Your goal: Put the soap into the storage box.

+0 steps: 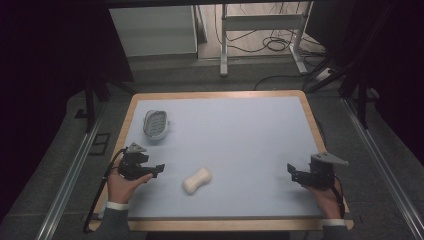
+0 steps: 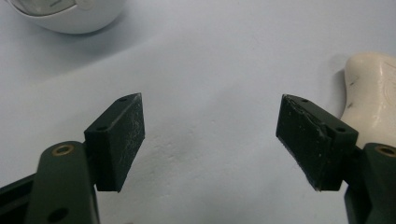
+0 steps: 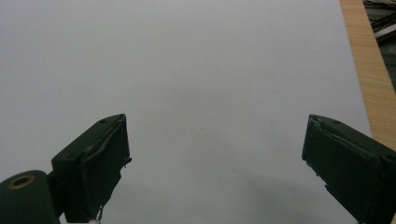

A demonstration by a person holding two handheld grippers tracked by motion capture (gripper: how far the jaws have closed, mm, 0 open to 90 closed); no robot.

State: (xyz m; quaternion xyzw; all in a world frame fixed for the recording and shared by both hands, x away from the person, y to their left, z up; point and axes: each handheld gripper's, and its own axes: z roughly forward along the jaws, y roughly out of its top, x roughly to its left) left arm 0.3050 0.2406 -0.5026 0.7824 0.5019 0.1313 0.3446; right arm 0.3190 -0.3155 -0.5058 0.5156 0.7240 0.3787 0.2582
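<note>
Two things lie on the pale blue table [image 1: 240,135]. One is a cream soap bar [image 1: 197,180], pinched in at the middle, near the front. The other is a white soap dish [image 1: 155,124], farther back on the left. The two are well apart. The left gripper [image 1: 159,168] sits just beside the soap with its jaws wide apart and nothing between them, maybe ready to pick it up. The right gripper [image 1: 292,170] waits near the table's right edge, jaws apart too, holding nothing.

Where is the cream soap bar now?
In the high view the soap bar lies on the mat's near-left part, just right of the left tool.
</note>
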